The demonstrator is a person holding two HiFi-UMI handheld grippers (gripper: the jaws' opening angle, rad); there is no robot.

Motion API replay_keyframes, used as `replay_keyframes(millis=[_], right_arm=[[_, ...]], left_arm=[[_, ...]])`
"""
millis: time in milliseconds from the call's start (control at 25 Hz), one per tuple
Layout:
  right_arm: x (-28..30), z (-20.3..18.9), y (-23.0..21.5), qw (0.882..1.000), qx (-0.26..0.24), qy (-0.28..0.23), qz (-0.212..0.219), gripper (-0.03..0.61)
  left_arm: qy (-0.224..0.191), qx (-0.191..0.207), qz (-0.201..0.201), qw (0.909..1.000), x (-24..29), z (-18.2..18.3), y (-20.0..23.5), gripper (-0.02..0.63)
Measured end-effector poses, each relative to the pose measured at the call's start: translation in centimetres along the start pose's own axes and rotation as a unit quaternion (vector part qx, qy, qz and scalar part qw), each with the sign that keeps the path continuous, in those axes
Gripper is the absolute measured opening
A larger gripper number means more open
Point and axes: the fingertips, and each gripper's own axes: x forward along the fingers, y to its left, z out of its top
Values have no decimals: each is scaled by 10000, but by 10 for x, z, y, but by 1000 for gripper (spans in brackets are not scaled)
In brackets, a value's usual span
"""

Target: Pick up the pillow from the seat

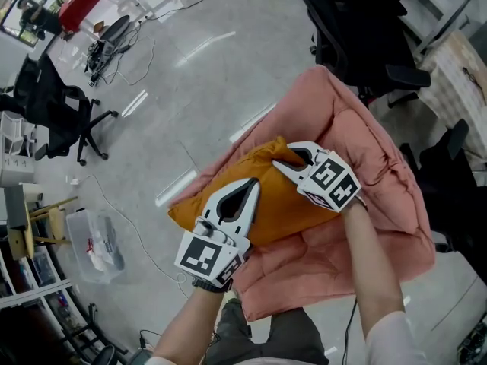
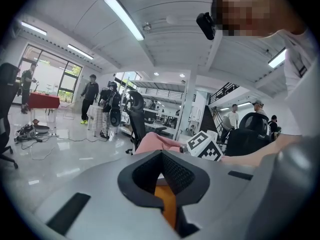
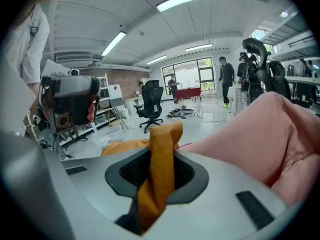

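On the pink padded seat point(image 1: 384, 196) lies the orange pillow point(image 1: 278, 204), its long axis running left to right across the person. The left gripper point(image 1: 245, 195) is clamped on its cloth nearer the person, and the right gripper point(image 1: 293, 162) on a bunched fold at its far edge. The lift probably goes straight up.

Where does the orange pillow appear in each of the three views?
Head view: pillow at centre, on the pink cushion.
Left gripper view: pillow, a thin strip at bottom centre.
Right gripper view: pillow, a fold at centre.
Shared landmark: the pink cushion, seen in all three views.
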Motion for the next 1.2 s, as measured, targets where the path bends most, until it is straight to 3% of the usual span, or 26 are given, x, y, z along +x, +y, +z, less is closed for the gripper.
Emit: replay_keyframes(millis=[240,480,920,1200], right_arm=[[-19,8,33,9990,-235,-96,-365,75],[-40,23,93,9961,-605,-189,-614,71],[-92,61,209,9863,-979,-314,-1289,64],[-131,99,269,9741,-1337,-190,-1813,63]], left_arm=[[-3,42,-115,9999,-24,-1,-12,9],[-15,47,-220,9997,-66,-1,-23,9],[-136,99,-473,9987,-180,12,-50,9],[-329,195,-635,9972,-254,43,-73,9]])
